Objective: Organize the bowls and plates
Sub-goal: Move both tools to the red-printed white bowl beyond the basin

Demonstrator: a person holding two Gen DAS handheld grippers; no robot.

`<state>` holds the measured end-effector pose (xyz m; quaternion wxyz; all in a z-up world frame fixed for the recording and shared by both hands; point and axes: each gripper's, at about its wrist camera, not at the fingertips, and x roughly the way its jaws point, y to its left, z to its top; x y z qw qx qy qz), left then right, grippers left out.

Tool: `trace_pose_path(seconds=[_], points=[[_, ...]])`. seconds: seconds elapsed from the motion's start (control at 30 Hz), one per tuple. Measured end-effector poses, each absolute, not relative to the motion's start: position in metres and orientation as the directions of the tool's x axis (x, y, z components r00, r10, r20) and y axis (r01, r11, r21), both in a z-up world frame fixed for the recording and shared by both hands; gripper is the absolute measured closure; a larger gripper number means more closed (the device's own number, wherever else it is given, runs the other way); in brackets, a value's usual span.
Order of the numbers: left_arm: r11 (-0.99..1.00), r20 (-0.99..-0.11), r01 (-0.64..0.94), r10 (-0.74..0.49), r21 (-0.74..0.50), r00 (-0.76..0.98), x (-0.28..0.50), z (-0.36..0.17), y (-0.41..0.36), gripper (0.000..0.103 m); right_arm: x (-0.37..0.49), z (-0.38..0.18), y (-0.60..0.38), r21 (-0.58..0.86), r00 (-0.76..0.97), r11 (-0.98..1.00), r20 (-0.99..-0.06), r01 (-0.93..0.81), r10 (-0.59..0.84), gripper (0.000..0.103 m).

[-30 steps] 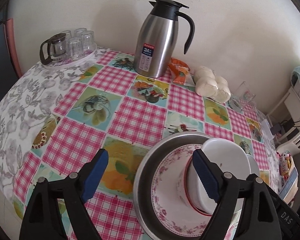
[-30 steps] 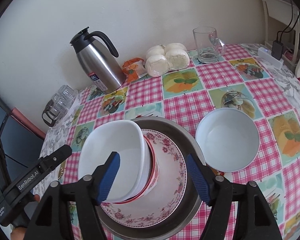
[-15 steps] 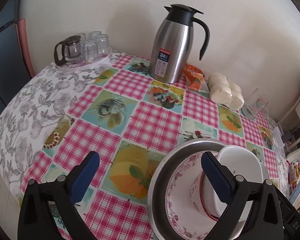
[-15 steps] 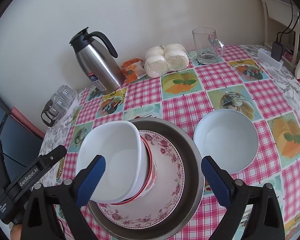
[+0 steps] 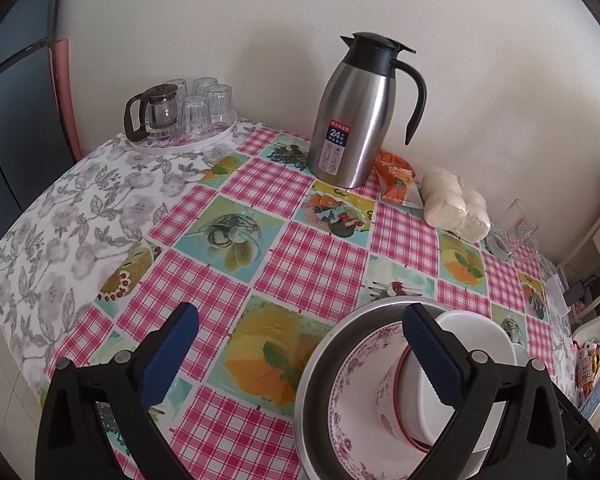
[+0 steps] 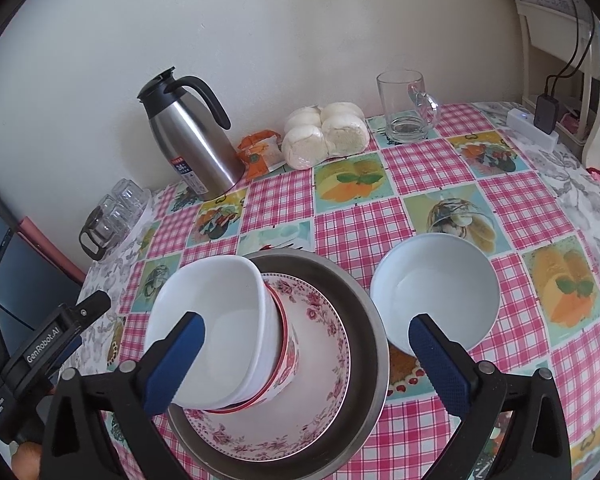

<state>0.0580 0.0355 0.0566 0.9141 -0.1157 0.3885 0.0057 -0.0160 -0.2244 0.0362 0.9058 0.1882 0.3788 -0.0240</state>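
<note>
- Both grippers' jaws have just been opening since the earlier frames; left gripper [image 5: 298,354] and right gripper [image 6: 306,362] stand wide apart, gripping nothing.
- Done, by my reading: steel basin [image 6: 366,312], centre frame, holds floral plate [image 6: 320,380]; red-rimmed bowl [image 6: 286,364] and white bowl [image 6: 212,312] lean nested on it.
- Left: second white bowl [image 6: 434,294] sits alone on the tablecloth [image 6: 420,168], right of the basin.

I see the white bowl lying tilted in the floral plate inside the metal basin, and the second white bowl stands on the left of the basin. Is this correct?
Not quite. The second white bowl stands on the right of the metal basin, as the right wrist view shows. The rest holds: the tilted white bowl does lie in the floral plate inside the basin.
</note>
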Motion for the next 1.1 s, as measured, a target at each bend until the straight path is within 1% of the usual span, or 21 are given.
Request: trace_pose_path(seconds=[0.2,0.4,0.47,0.57,0.67,0.83,0.93,1.03,1.1], points=[[0.968,-0.664,-0.076,-0.105,-0.238,0.74,0.049,0.071,0.028,0.001,-0.023,0.042,-0.247,0.349,0.733,0.909,-0.676,0.227,0.077,0.0],[0.966,-0.6,-0.001,-0.159,-0.258,0.784,0.041,0.086,0.008,0.001,-0.035,0.038,-0.298,0.353,0.728,0.857,-0.684,0.376,-0.038,0.0],[0.964,-0.579,0.037,-0.189,-0.265,0.793,0.037,0.091,-0.003,0.001,-0.04,0.035,-0.319,0.367,0.721,0.828,-0.69,0.423,-0.063,0.0],[0.947,-0.553,0.131,-0.279,-0.292,0.785,0.033,0.099,-0.022,0.001,-0.046,0.028,-0.344,0.378,0.704,0.791,-0.704,0.481,-0.092,0.0],[0.93,-0.528,0.204,-0.343,-0.305,0.777,0.027,0.107,-0.044,0.001,-0.052,0.022,-0.364,0.391,0.692,0.759,-0.714,0.521,-0.107,0.0],[0.893,-0.546,0.322,-0.448,-0.315,0.708,0.021,0.111,-0.088,0.001,-0.061,0.015,-0.387,0.399,0.677,0.723,-0.725,0.564,-0.129,0.0],[0.879,-0.572,0.368,-0.477,-0.303,0.668,0.016,0.107,-0.114,0.001,-0.064,0.011,-0.395,0.397,0.669,0.713,-0.731,0.578,-0.135,0.0],[0.849,-0.581,0.412,-0.526,-0.33,0.62,0.012,0.104,-0.133,0.001,-0.066,0.006,-0.403,0.403,0.662,0.701,-0.738,0.589,-0.132,0.0],[0.843,-0.589,0.438,-0.533,-0.312,0.607,0.009,0.102,-0.146,0.002,-0.068,0.004,-0.408,0.41,0.661,0.692,-0.739,0.594,-0.13,0.0]])
